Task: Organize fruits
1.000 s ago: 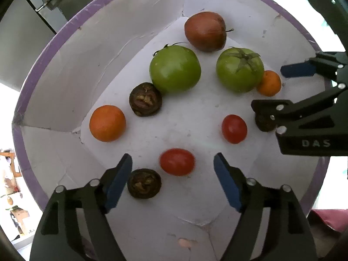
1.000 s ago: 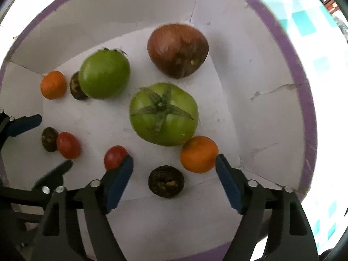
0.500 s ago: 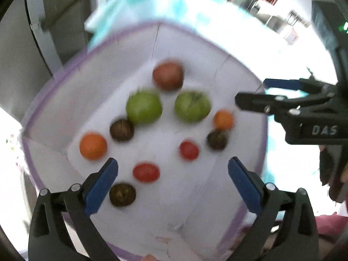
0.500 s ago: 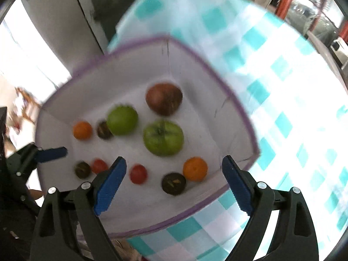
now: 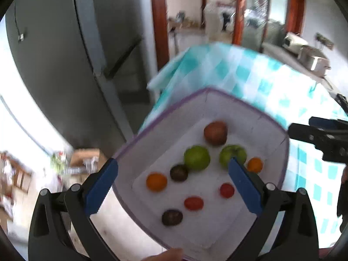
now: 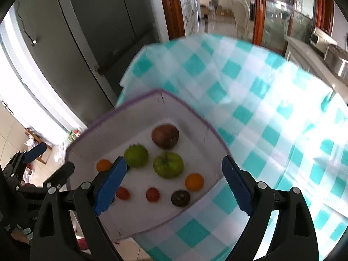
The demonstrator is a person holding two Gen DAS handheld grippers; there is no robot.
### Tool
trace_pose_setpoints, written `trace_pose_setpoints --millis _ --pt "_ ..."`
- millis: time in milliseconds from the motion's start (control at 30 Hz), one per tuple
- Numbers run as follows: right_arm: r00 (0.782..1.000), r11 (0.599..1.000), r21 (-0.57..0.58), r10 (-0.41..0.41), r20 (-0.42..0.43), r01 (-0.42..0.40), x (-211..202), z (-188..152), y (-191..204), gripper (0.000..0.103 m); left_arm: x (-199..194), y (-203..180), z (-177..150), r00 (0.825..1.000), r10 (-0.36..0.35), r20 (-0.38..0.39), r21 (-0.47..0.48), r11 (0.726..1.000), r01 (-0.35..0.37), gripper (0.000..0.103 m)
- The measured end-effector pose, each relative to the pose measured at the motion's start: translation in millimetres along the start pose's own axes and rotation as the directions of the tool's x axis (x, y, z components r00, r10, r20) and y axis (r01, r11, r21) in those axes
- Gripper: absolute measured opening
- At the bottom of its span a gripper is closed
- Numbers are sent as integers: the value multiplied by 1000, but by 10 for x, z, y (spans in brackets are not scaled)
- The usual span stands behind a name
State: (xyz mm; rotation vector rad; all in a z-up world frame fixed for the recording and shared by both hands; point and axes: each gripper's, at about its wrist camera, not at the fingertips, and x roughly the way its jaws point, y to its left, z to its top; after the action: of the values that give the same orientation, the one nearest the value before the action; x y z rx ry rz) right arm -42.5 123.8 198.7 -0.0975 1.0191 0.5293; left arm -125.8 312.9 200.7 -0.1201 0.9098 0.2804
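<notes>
**Both grippers wide, nothing held, above fruit box**

Left gripper [image 5: 173, 187]: fingers [image 5: 101, 188] spread wide, just been opening, empty. Framing box from above, not touching fruit.

Right gripper [image 6: 173, 187]: fingers [image 6: 236, 184] also at full spread, just been opening, empty. Seen at right edge of left view, beside box rim.

Box [image 6: 195, 121]: white inside, purple rim, on counter w/ teal-check cloth [image 6: 271, 108], at counter's near-left corner.

Fruit inside, all loose on box floor:
- brown-red tomato [image 6: 165, 136] toward far corner
- 2 green tomatoes [image 6: 168, 164] side by side, just in front of it
- 2 oranges [image 6: 194, 181], one each side, well apart
- 2 small red tomatoes [image 6: 152, 194] in near row
- dark wrinkled fruits [image 6: 180, 198]: one by right orange, others further left (approx 3; right view partly blocked by finger)

Left view blurred.
</notes>
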Motion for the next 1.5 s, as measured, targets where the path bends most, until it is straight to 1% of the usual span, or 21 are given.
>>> trace_pose_setpoints --millis 67,100,133,233,400,600,733,833,1500 --pt "999 1000 -3 5 -32 -5 126 -55 25 87 177 11 -22 998 -25 -59 -16 1000 24 101" --pt "999 1000 -16 -1 -49 0 195 -79 44 87 239 -5 -34 996 -26 -87 -22 999 24 101" --pt "998 1000 -28 -10 -57 9 235 -85 58 87 371 1 -50 992 -30 -120 -26 999 27 101" --pt "994 996 -79 -51 -100 44 435 -100 116 87 573 -35 -123 983 -38 -177 -41 999 32 101" --pt "983 994 -107 -57 -177 39 712 -136 149 87 815 -77 -206 971 -35 -235 -51 998 24 101" --pt "973 992 -121 -54 -224 27 884 -164 182 87 1014 -97 -274 955 -35 -293 -53 998 20 101" --pt "967 994 -111 -49 -251 21 972 -186 168 87 1079 -95 -313 948 -43 -317 -67 997 23 101" --pt "966 994 -111 -48 -256 20 1000 -191 169 87 1108 -94 -320 945 -43 -325 -64 998 23 101" --pt "966 996 -76 -55 -253 36 1041 -168 149 87 1188 44 -317 936 -47 -348 -79 997 21 101"
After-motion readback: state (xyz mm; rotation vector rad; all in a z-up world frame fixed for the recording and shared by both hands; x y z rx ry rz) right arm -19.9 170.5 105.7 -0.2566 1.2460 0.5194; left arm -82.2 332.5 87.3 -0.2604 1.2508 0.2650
